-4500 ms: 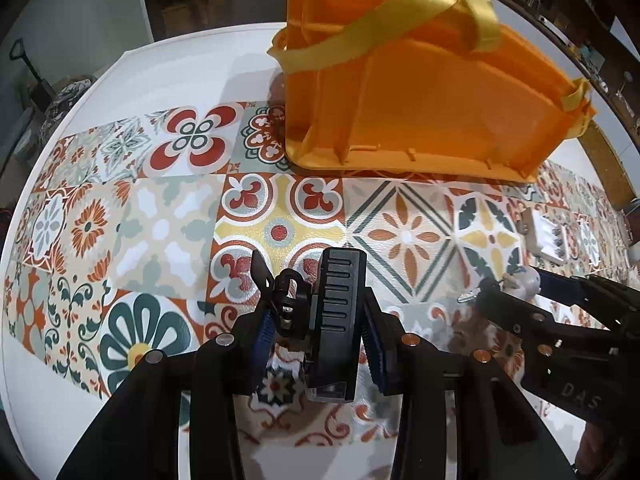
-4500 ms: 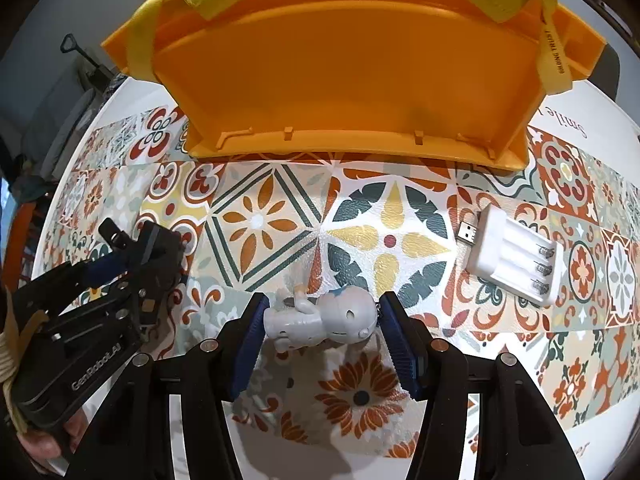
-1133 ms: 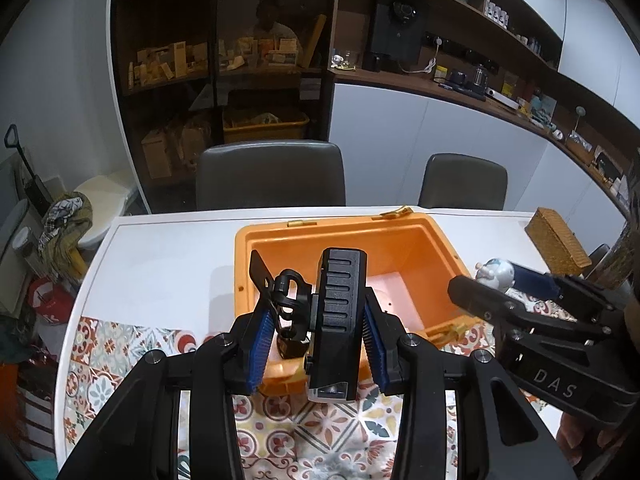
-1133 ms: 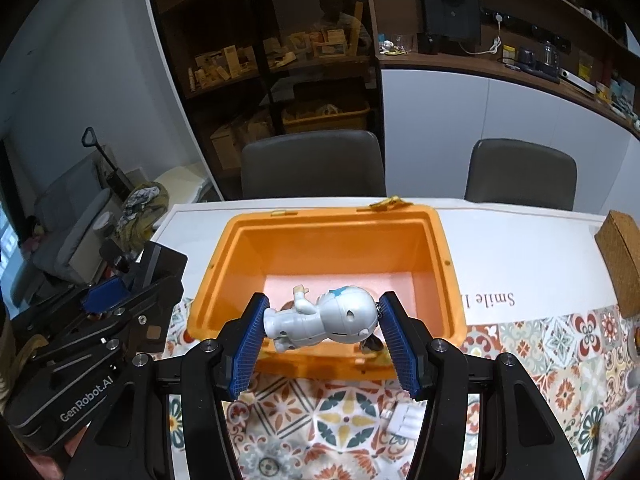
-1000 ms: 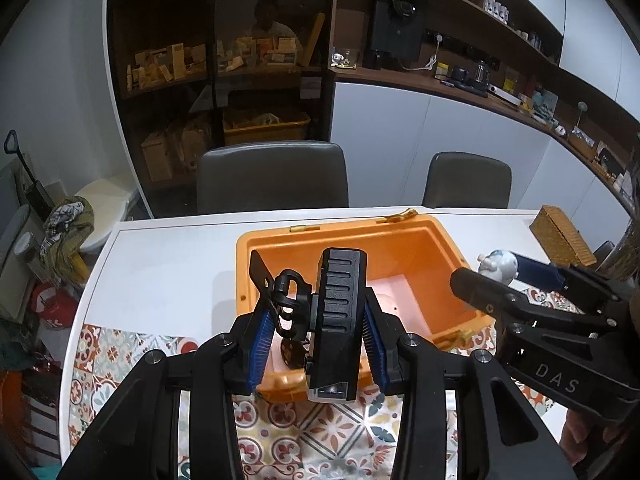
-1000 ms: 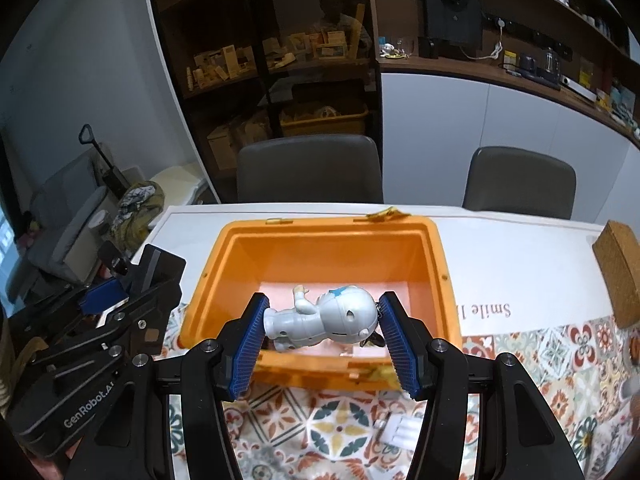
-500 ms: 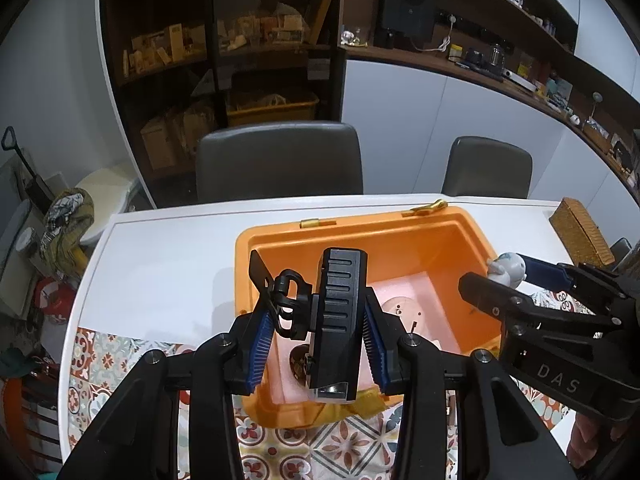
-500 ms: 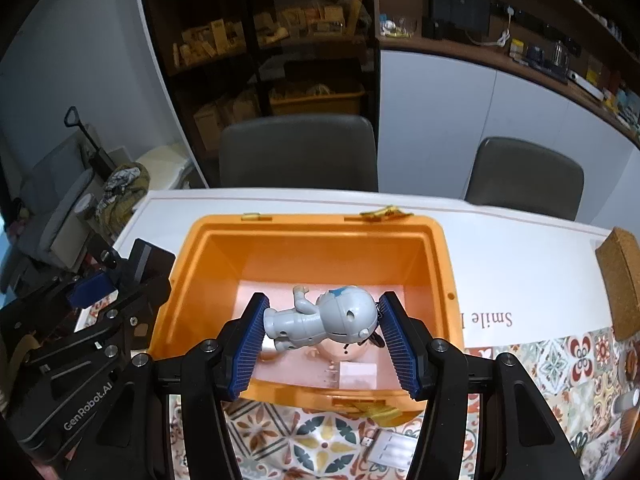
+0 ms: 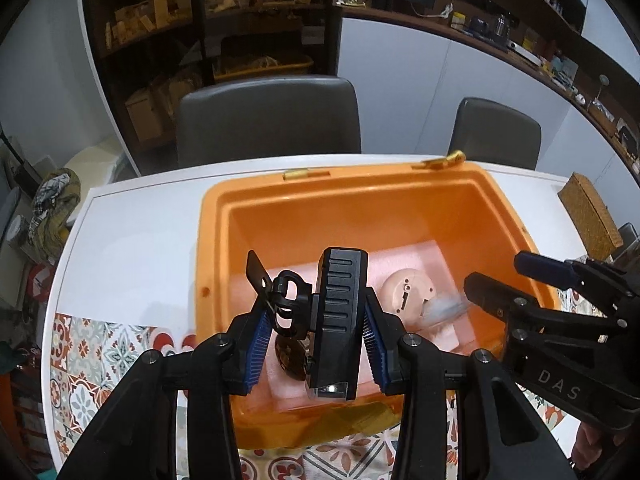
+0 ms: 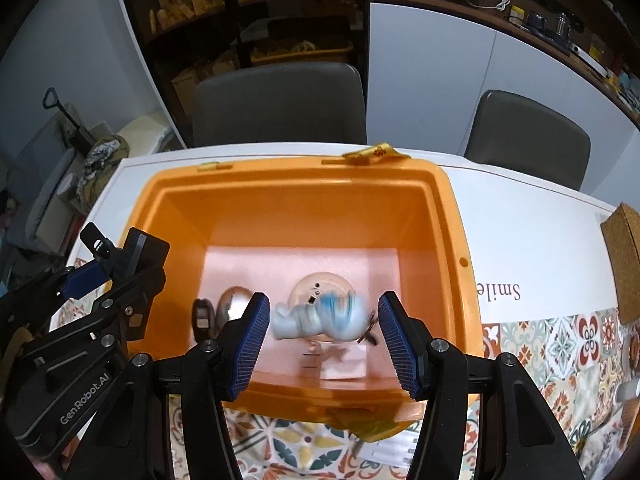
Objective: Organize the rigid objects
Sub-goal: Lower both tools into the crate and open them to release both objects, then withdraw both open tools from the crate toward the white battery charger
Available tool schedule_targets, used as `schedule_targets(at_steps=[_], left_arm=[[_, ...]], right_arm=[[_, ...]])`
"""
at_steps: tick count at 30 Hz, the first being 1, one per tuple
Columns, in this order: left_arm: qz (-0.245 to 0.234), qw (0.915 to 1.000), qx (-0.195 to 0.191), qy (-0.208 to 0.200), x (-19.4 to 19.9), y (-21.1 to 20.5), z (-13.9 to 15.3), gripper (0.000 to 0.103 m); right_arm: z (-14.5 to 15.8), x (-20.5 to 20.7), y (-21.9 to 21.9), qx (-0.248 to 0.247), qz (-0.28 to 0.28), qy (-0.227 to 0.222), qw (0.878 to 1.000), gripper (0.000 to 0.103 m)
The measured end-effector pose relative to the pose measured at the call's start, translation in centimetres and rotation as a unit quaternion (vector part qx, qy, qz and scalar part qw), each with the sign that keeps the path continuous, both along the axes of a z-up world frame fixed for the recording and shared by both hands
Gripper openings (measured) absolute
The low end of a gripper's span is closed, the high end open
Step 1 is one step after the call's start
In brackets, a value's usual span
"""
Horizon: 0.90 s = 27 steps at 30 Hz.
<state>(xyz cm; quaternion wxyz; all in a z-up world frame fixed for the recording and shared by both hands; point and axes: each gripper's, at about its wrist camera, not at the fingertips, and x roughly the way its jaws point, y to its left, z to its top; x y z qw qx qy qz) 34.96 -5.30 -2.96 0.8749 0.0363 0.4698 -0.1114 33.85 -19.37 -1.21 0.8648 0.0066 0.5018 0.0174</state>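
Observation:
An open orange box [image 9: 360, 184] stands on the table, lined with pink foam. My left gripper [image 9: 316, 308] hangs over its near left part, shut on a black ribbed clip-on device [image 9: 340, 312]. My right gripper [image 10: 324, 312] is over the box's near middle. The white-and-blue toy figure [image 10: 320, 316] is blurred between its blue pads, with a gap on each side. In the left wrist view the toy figure [image 9: 444, 308] shows below the right gripper [image 9: 496, 270], clear of its fingers. A pale round disc [image 10: 320, 284] and a shiny round piece [image 10: 234, 300] lie on the foam.
Two grey chairs [image 9: 268, 116] stand behind the white table [image 9: 132, 240]. A patterned tile mat [image 10: 560, 344] covers the near side. A woven block [image 10: 624, 260] lies at the far right. A white charger [image 10: 384, 452] peeks out under the box's front edge.
Both grippers have sunk and tipped down over the box, which now fills the views. The toy, firmly pinched before, now blurs loose and lower between the right pads.

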Motion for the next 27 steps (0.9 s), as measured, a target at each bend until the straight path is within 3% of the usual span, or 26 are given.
schedule_targets(at_steps=[8, 16, 27], left_arm=[[0.003, 0.9999, 0.004, 0.014, 0.5, -0.3, -0.8, 0.044], [0.014, 0.9998, 0.012, 0.008, 0.1, -0.2, -0.2, 0.067], [0.021, 0.9994, 0.029, -0.004, -2.6, 0.0, 1.5, 0.074]], right_arm=[[-0.2, -0.6, -0.5, -0.012, -0.009, 0.000, 1.000, 0.057], [0.1, -1.5, -1.6, -0.003, -0.032, 0.005, 0.999, 0.059], [1.6, -4.1, -2.0, 0.009, -0.037, -0.011, 0.999, 0.060]])
